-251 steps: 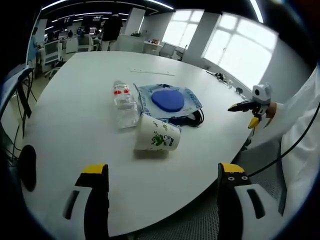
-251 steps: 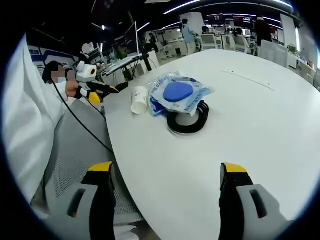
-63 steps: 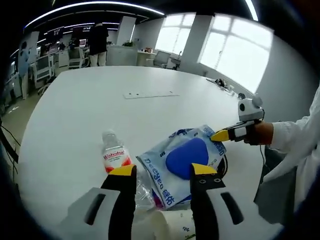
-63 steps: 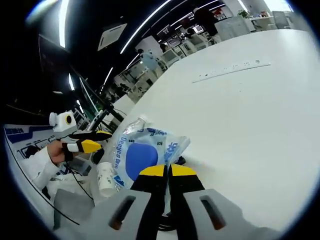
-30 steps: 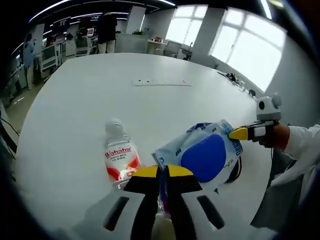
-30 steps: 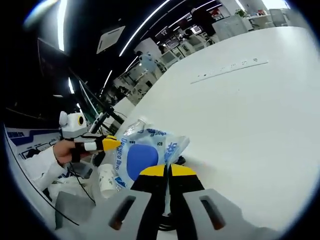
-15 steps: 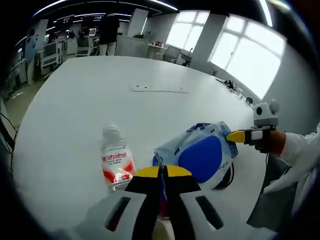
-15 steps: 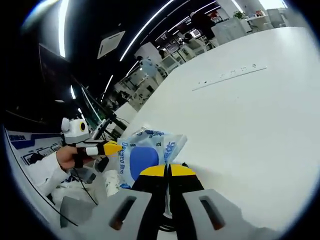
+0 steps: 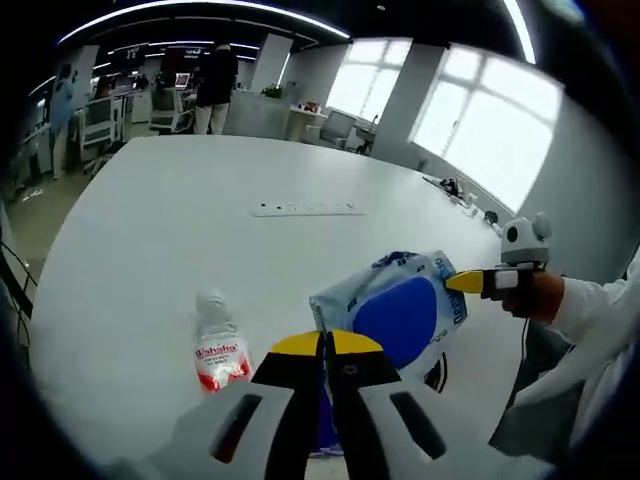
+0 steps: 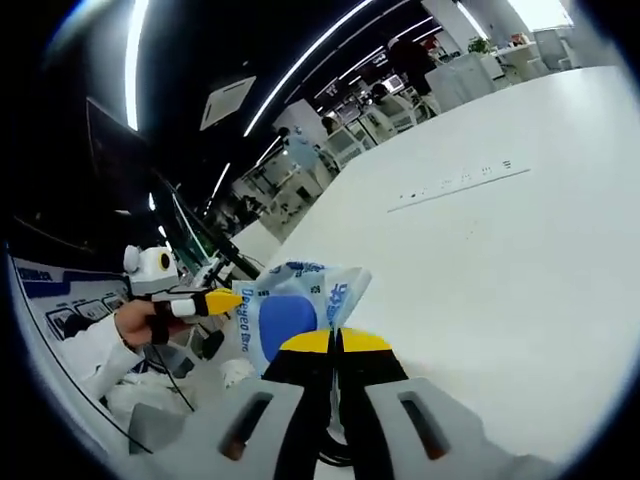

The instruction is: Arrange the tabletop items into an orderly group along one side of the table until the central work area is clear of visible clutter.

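Item: blue packet (image 9: pixel 400 312), pinched at opposite edges by the left gripper (image 9: pixel 325 345) and the right gripper (image 10: pixel 337 343), jaws closed on it, raised over the table (image 9: pixel 150 230). Best carried level (bottle (image 9: pixel 217 345) below) and lowered at the table's side before release.

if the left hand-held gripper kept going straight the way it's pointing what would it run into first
The blue-and-white packet, probably: the left hand-held gripper is already shut on its near edge, so the bag lies directly ahead. Beyond it, the white table looks free, though depth is unclear.
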A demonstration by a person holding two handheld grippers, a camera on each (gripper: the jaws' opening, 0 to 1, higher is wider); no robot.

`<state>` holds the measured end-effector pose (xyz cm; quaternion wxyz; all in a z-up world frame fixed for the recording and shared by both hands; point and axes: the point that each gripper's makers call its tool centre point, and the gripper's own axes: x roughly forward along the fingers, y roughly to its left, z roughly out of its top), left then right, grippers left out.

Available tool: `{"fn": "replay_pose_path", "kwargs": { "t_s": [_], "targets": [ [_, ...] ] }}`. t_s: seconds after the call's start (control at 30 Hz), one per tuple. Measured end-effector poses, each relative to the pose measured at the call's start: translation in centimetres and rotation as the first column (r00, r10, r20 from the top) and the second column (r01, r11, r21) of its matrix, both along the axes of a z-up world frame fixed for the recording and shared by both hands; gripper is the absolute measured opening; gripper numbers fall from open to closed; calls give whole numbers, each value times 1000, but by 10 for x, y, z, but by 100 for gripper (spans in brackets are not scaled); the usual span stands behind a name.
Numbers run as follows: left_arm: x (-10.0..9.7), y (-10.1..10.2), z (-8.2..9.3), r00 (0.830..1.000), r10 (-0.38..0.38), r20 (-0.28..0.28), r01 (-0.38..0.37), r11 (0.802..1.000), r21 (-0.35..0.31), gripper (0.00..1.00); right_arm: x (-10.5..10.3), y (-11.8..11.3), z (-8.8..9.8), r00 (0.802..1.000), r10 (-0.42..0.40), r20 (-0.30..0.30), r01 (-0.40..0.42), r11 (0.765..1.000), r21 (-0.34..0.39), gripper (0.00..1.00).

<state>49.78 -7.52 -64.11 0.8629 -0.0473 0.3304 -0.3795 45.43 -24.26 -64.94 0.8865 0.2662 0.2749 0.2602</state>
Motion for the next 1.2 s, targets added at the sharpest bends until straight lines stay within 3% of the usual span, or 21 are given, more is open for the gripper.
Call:
{"fn": "replay_pose_path", "kwargs": {
  "t_s": [0.43,0.73,1.2],
  "targets": [
    [3,-23,37,999,-29,46,30,999,-34,0,2,-22,33,998,-17,55,17,1000,-11,0],
    [18,-51,69,993,-83,82,87,995,-40,0,13,-48,61,994,-40,106,44,999,-29,0],
    [41,-102,89,984,-153,88,156,987,-36,0,32,-94,86,983,-84,163,98,992,-82,0]
  ]
}}
